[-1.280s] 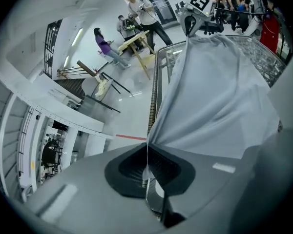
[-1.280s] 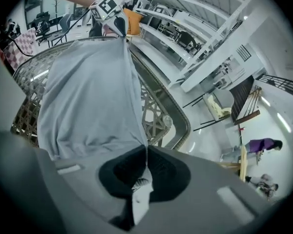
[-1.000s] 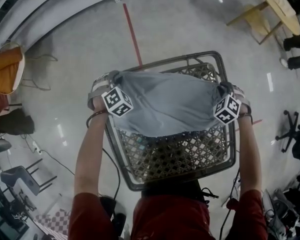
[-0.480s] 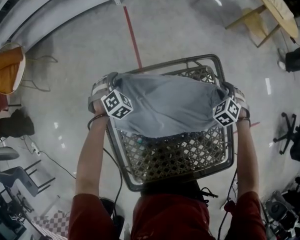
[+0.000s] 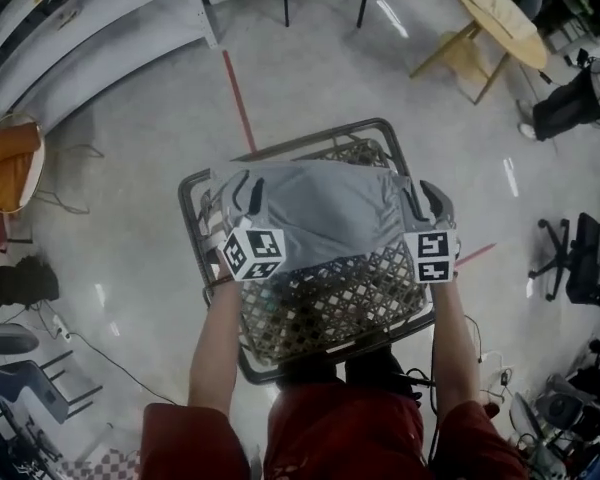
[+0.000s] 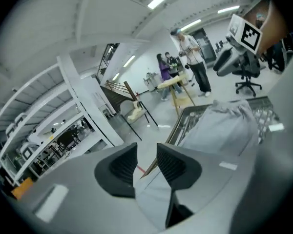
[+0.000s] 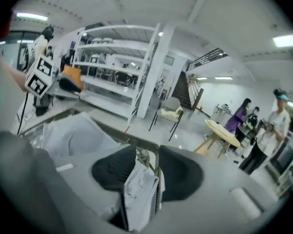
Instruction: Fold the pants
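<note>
Both of my grippers hold the gray pants (image 5: 320, 213). In the left gripper (image 6: 146, 154) view, a flat edge of the cloth runs up between the two dark ribbed pads and is pinched low in the gap, while the tips stand a little apart above it. The right gripper (image 7: 147, 152) has just been opening its jaws wider. A thick, bunched fold of the same cloth fills the space between its pads, so the grasp holds there too. From the head view, my bare forearms reach forward from red sleeves, and each gripper's marker cube, left (image 5: 255, 253) and right (image 5: 432, 256), faces up at me. The pants are stretched wide between the two grippers as one smooth sheet. They are raised over the far half of the wire-mesh cart (image 5: 340, 300), whose near half shows open lattice below the cloth's lower edge. Past the cart, a red tape line (image 5: 238, 96) runs across the glossy floor. A round wooden table (image 5: 500, 6) stands off to the far right, and a black office chair (image 5: 580, 263) sits at the right edge. White shelving (image 7: 112, 67) fills the far left in the right gripper view, and a few people stand near the table.
</note>
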Action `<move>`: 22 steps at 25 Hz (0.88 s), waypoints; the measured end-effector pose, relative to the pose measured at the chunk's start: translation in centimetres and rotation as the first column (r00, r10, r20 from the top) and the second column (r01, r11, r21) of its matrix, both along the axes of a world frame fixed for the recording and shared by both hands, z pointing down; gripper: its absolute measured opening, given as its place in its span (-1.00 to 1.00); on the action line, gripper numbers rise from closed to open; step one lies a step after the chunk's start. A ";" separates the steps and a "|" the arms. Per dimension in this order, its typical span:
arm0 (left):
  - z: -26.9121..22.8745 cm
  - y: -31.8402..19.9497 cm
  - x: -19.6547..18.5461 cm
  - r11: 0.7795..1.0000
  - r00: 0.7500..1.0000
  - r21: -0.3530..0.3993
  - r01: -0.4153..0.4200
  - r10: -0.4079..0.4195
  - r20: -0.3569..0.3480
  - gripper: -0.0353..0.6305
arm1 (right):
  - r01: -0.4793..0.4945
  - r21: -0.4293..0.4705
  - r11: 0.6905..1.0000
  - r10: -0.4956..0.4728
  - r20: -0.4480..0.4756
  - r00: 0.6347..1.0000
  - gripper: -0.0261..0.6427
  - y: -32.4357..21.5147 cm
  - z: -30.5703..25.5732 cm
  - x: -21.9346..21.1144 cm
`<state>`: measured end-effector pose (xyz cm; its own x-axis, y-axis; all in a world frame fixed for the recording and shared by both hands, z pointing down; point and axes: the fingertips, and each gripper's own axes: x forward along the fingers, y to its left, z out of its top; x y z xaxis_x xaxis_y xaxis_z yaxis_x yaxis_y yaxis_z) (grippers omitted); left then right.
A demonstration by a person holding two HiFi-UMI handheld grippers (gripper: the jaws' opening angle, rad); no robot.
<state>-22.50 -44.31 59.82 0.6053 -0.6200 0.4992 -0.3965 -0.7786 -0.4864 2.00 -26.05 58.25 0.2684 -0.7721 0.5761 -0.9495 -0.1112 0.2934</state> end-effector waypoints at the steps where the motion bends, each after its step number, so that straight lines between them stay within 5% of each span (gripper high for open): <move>1: -1.3 1.5 0.6 1.000 0.999 0.003 0.011 -0.011 -0.050 -0.50 | -0.037 0.066 0.997 0.035 0.033 0.999 -0.49 0.6 -1.6 -0.3; 6: -7.5 9.2 4.4 0.998 0.953 -0.029 0.056 -0.062 -0.295 -0.50 | -0.135 0.332 0.934 0.090 0.147 0.985 -0.49 3.9 -9.2 -1.8; 12: -14.8 18.9 9.2 0.994 0.823 -0.104 0.045 -0.096 -0.560 -0.50 | -0.130 0.499 0.857 0.049 0.172 0.984 -0.49 10.1 -15.6 -2.8; 17: -18.6 27.7 13.5 0.995 0.778 -0.093 -0.038 -0.030 -0.628 -0.56 | -0.185 0.601 0.777 0.041 0.245 0.969 -0.49 17.4 -19.8 -0.7; 22: -21.5 35.8 18.9 0.988 0.741 -0.061 -0.144 0.067 -0.668 -0.80 | -0.218 0.656 0.722 0.120 0.191 0.974 -0.56 26.2 -22.5 2.9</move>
<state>-3.56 -8.50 38.32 0.8650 -0.5017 0.0038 -0.5010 -0.8641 -0.0485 4.87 0.10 35.78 0.3951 -0.9180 -0.0350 -0.9183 -0.3937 -0.0406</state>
